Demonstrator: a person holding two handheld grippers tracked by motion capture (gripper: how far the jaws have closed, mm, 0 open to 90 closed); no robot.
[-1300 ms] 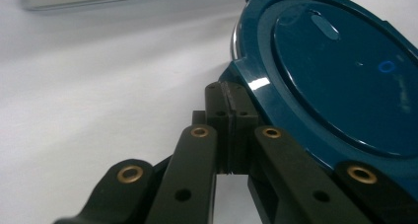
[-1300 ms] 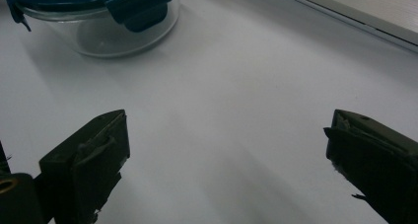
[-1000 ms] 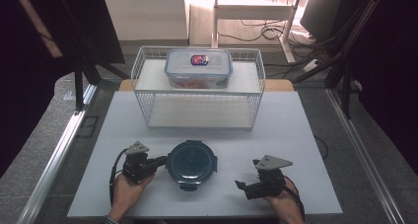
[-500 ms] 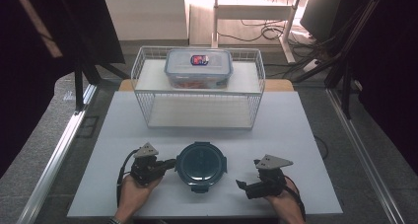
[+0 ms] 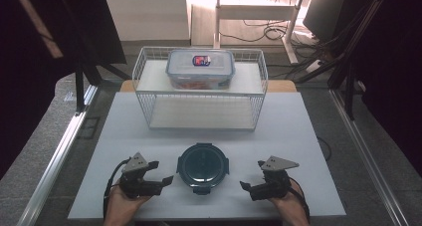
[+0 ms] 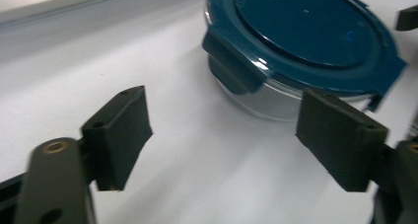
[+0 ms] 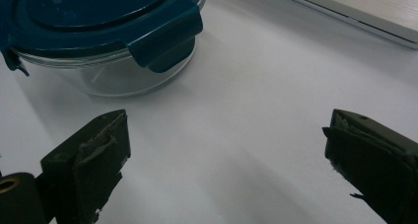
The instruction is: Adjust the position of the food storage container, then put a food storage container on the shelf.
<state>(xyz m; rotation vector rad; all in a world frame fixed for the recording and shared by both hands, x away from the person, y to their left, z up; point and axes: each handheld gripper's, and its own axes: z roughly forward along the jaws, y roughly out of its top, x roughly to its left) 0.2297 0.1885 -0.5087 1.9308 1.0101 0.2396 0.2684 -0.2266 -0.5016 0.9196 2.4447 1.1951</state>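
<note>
Round glass container (image 5: 203, 167) with teal lid sits at table's near edge, midway between both grippers. Left gripper (image 5: 163, 178) just opened wide, nothing between the jaws, nearer it; container lies to its right. Right gripper (image 5: 246, 185) wide, empty.

The high view looks forward and down from above the person's side, taking in the whole table (image 5: 298, 136) from afar. Each gripper view sits low and close, looking between its own jaws. All three share the round container (image 5: 203, 166) (image 6: 300, 41) (image 7: 98, 31), seen from opposite sides.
</note>
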